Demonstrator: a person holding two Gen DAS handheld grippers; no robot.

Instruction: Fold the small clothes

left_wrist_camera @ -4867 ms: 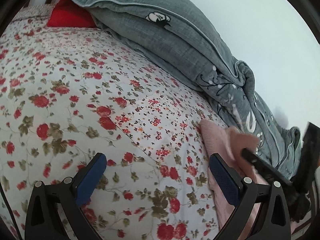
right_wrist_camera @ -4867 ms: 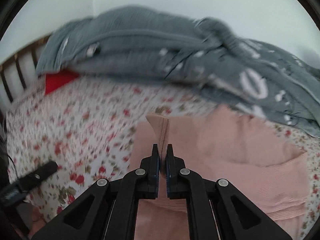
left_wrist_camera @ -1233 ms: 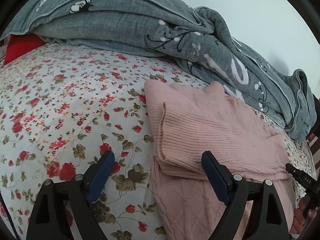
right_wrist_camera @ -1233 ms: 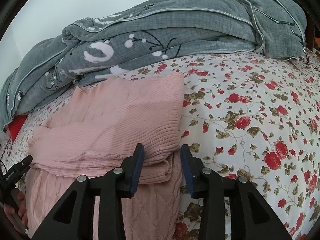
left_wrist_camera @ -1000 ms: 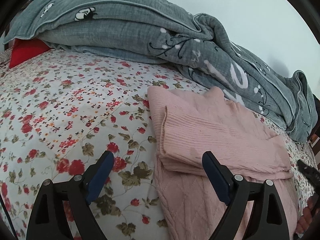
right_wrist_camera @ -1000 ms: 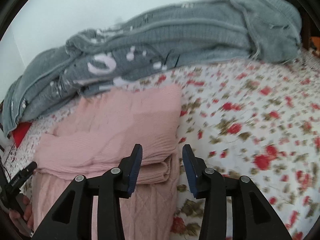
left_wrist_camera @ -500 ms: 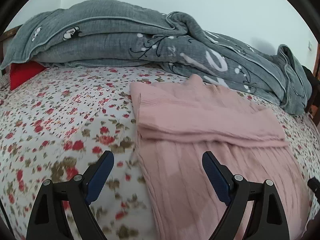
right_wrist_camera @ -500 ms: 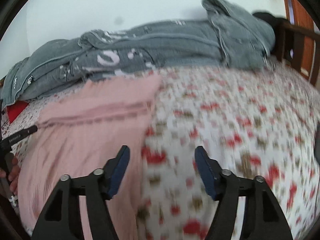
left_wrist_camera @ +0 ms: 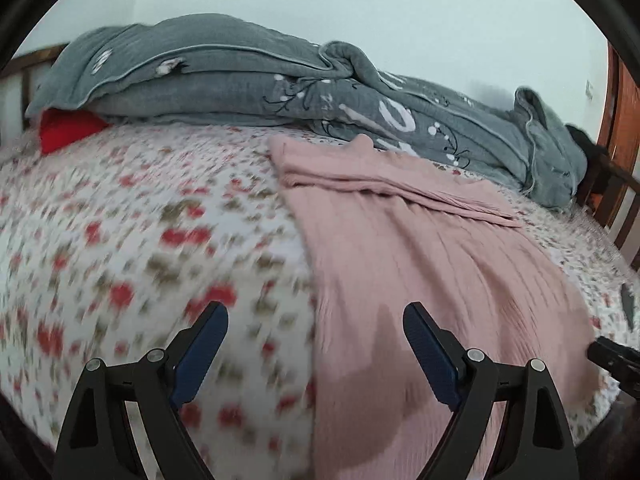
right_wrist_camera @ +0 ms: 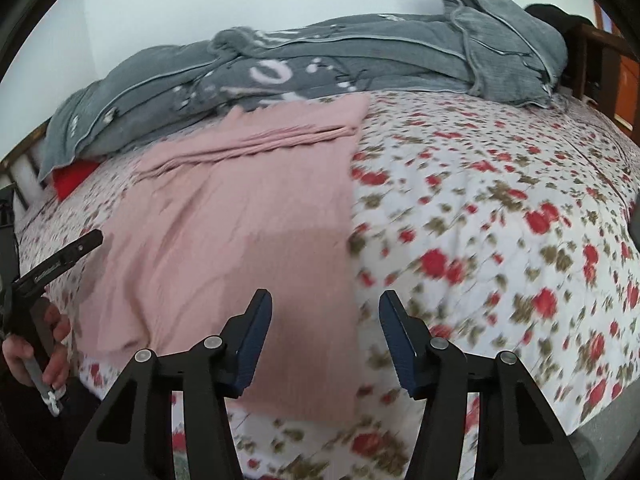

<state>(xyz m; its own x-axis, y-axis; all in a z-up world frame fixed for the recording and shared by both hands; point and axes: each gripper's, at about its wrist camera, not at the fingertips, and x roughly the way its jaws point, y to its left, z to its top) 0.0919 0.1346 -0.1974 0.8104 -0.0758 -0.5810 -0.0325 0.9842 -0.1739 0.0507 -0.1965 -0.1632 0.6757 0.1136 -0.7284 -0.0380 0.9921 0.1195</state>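
Both grippers, left [left_wrist_camera: 315,350] and right [right_wrist_camera: 326,334], have pulled back, agape, from the pink sweater [left_wrist_camera: 420,264].

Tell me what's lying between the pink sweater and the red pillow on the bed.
Only bare floral bedsheet lies between the pink sweater and the red pillow; the left wrist view shows it. The grey quilt runs behind both.

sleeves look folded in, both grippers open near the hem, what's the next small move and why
Probably lower both grippers onto the near hem corners and close. The pink sweater lies flat with its sleeves folded across the top, the left gripper and right gripper are open and empty, each over one side edge, so lifting the hem toward the collar seems next.
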